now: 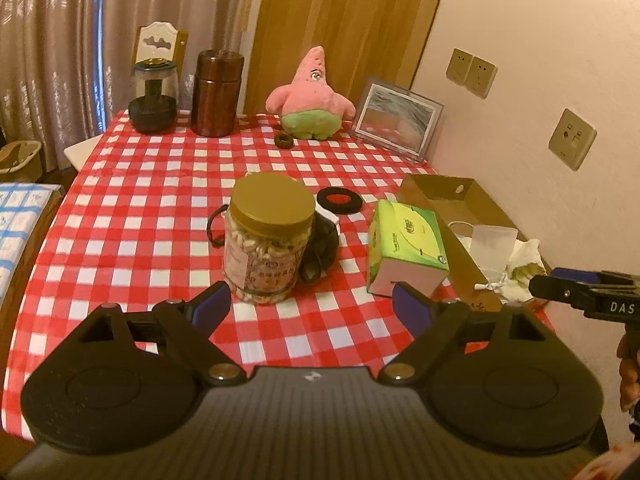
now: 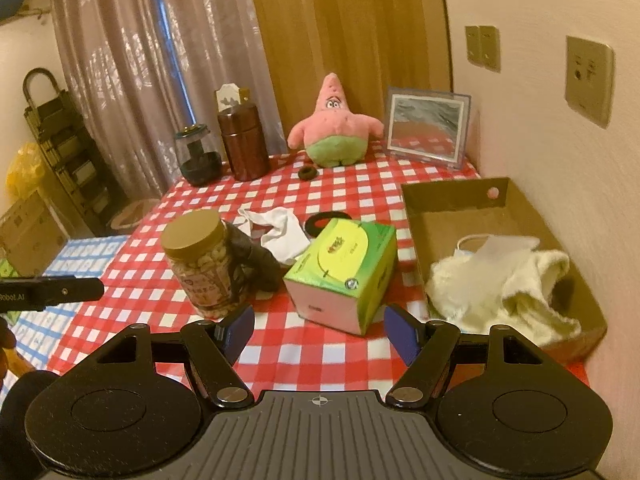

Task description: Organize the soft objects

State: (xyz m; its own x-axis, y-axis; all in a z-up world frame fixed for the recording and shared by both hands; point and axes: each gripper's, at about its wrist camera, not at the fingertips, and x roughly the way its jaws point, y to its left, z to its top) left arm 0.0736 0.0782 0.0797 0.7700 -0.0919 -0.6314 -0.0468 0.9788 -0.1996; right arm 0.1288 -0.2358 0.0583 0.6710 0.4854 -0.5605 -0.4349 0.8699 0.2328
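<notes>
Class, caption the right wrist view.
Open right gripper hovers before tissue box; cardboard box holds white cloths.

Black hand-held gripper [image 1: 311, 306], blue finger pads [image 1: 208, 302], silver pivot screws, ribbed grey body.

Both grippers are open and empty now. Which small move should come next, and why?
Probably move the right gripper forward past the tissue box toward the white cloth lying behind it. The cardboard box already holds soft white items, while this cloth lies loose on the table.

The left gripper [image 1: 311, 307] hangs open-fingered before a nut jar [image 1: 267, 240] and tissue box [image 1: 404, 246].
</notes>
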